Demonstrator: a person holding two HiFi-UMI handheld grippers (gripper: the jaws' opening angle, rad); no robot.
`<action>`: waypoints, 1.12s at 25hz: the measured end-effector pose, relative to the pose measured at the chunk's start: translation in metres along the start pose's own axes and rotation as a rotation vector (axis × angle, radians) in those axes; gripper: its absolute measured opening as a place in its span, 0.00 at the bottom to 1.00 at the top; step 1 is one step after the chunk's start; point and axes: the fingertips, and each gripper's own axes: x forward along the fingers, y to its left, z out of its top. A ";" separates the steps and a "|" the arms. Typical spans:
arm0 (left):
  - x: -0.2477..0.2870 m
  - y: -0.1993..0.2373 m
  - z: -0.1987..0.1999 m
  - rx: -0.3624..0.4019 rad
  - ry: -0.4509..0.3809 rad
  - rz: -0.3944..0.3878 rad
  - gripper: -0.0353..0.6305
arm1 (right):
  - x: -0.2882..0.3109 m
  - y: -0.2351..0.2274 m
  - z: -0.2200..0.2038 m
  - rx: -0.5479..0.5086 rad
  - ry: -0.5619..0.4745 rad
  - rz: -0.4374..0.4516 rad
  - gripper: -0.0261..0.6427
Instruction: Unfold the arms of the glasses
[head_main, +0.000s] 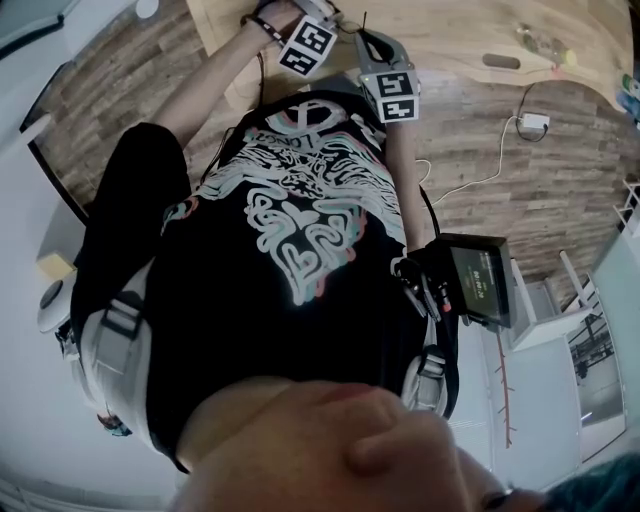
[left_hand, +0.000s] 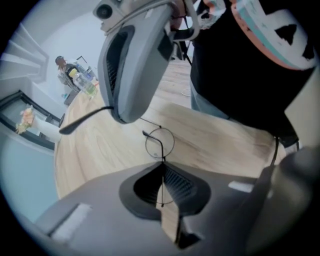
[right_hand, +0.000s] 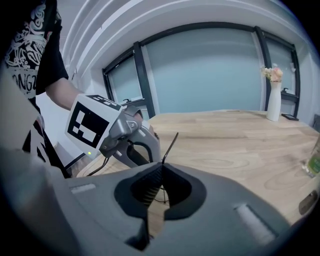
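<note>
Your left gripper (left_hand: 162, 163) is pressed together on the glasses (left_hand: 160, 143), which stand at 12 o'clock just past its tips above the table (left_hand: 100, 150), while your right gripper (right_hand: 161, 164) pinches one arm (right_hand: 171, 145) pointing toward 1 o'clock.

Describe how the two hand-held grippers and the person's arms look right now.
Both the left hand-held gripper and the right hand-held gripper have smooth grey shells with black ribbed pads. Each carries a marker cube with black-and-white squares. A black cable runs from the left one. The person wears a black T-shirt with short sleeves and a dark wristband.
</note>
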 end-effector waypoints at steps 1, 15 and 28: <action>0.000 -0.001 -0.001 -0.008 0.001 -0.002 0.04 | 0.000 -0.001 -0.001 0.003 -0.005 -0.004 0.04; -0.013 0.001 -0.003 -0.362 -0.133 0.008 0.04 | -0.006 -0.010 -0.008 0.020 -0.020 -0.021 0.04; -0.041 0.007 -0.006 -0.675 -0.302 0.037 0.04 | -0.002 -0.015 0.000 0.039 -0.027 -0.042 0.04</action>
